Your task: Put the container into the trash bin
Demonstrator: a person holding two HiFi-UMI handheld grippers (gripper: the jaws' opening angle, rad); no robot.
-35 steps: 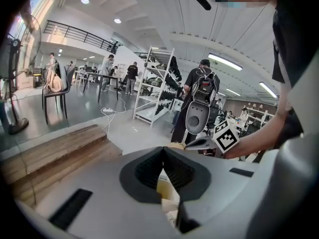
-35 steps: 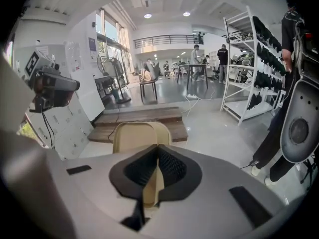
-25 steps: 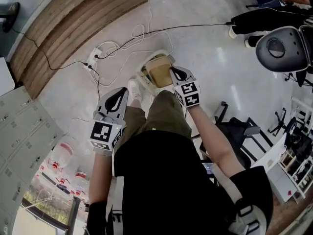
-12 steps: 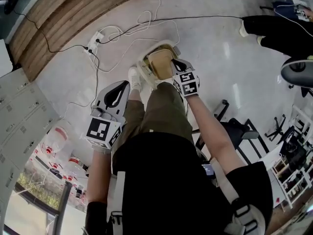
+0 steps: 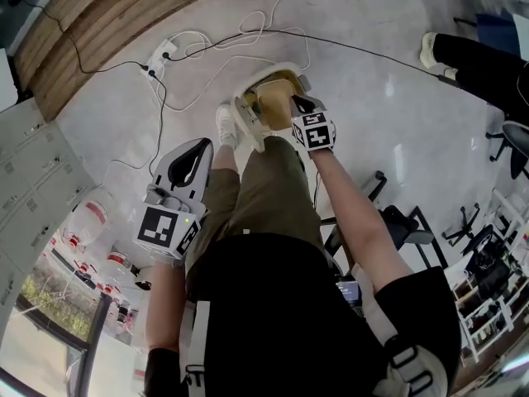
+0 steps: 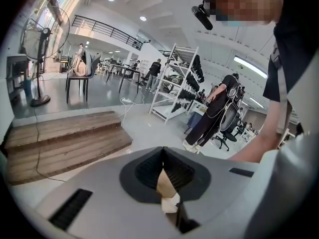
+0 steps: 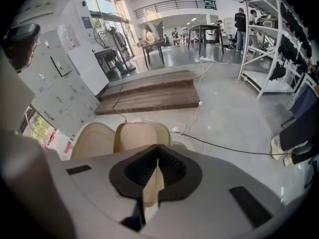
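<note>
Your right tool [image 7: 157, 156] was closed on the thin near wall of the tan, round-cornered container [image 7: 140, 136]. A strip of that wall showed in the slit between the jaws. You held the container at the mouth of the cream plastic trash bin [image 5: 273, 74]. The bin stood on the grey polished floor [image 5: 372, 81] just ahead of your white shoe [image 5: 225, 127]. Its lid [image 7: 92, 139] was raised to the left of the container. How far into the bin the container sat could not be told. Your left tool [image 5: 188, 162] was closed and empty, jaws together, held well apart from the bin beside your leg in olive trousers [image 5: 264, 184]. A white power strip [image 5: 159, 55] lay on the floor beyond the bin, near the brown wooden step [image 5: 107, 19].
</note>
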